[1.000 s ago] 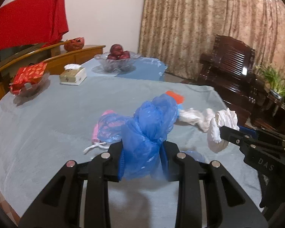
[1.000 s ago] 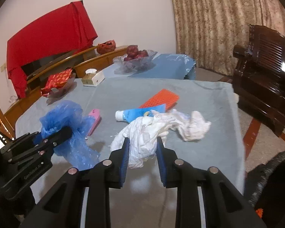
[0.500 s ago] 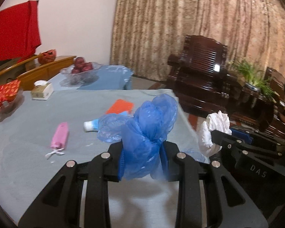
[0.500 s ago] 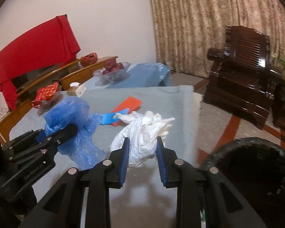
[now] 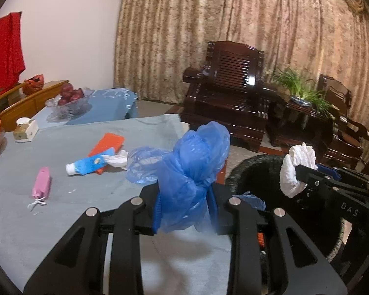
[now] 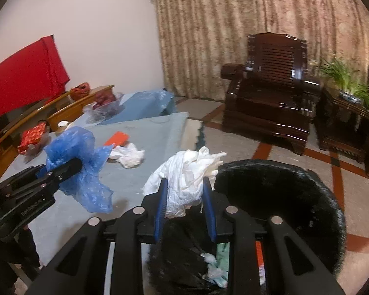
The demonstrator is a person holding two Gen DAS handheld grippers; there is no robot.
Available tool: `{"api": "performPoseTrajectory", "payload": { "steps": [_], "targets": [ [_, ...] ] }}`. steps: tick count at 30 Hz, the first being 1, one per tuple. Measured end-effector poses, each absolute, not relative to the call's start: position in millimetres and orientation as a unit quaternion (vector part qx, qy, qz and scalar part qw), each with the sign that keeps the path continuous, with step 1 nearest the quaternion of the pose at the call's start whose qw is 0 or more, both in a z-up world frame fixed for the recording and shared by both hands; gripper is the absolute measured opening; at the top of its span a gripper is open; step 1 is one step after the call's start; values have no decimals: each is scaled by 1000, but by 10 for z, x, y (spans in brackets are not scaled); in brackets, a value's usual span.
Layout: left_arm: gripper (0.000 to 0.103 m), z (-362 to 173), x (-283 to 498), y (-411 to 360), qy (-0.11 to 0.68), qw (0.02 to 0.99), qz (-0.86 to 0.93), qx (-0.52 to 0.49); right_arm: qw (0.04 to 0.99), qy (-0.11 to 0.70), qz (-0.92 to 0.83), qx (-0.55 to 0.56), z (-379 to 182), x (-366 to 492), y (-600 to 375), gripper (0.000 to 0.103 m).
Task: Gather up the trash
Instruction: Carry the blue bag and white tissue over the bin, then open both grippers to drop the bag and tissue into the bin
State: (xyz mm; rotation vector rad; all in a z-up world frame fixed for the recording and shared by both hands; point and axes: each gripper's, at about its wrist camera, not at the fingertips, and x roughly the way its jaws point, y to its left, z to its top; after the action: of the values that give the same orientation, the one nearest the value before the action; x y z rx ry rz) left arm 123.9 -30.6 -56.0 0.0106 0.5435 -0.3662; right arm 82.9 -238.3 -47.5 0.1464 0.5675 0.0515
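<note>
1. The blue plastic bag [image 5: 192, 169] is thin, glossy film bunched into a knotted lump. It sits pinched between the blue ribbed pads of the left gripper [image 5: 185, 206], held above the near edge of the table [image 5: 61, 221] beside the bin.
2. The white crumpled wad [image 6: 187, 179], soft and creased like paper or thin plastic, is squeezed between the pads of the right gripper [image 6: 184, 209]. It hangs over the near rim of the black bin [image 6: 295, 196].
3. That bin is round, with a dull, fuzzy-looking black liner. Inside it lie pale scraps and something orange; what they are cannot be told.
4. The table is covered in a matte grey-blue cloth with a soft nap.
5. On the cloth lie loose items:
   - a blue tube [image 5: 89, 164] with a white cap, lying flat;
   - a flat orange rectangular pack [image 5: 107, 143] under and behind the tube;
   - a second white crumple [image 6: 128, 154] touching the tube's end;
   - a small pink packet [image 5: 41, 183] with a white string, well apart to the left.
6. Farther back stand a clear glass bowl of dark red fruit [image 5: 70, 98] and a tissue box [image 5: 24, 129].
7. Beyond the table are a dark, glossy carved wooden armchair [image 5: 231, 93] and heavy beige patterned curtains [image 5: 233, 12].
</note>
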Motion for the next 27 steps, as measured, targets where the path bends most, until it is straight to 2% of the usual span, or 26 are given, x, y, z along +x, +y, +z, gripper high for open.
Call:
{"api": "performPoseTrajectory", "payload": {
  "steps": [13,27],
  "targets": [
    [29,-670,1182,-1031,278,926,-253,22,957,272,-46,91,-492,519,-3023,28],
    [29,-989,1240,-1822,299,899,-316,54,946,292,-96,101,-745,344,-3517,28]
  ]
}}
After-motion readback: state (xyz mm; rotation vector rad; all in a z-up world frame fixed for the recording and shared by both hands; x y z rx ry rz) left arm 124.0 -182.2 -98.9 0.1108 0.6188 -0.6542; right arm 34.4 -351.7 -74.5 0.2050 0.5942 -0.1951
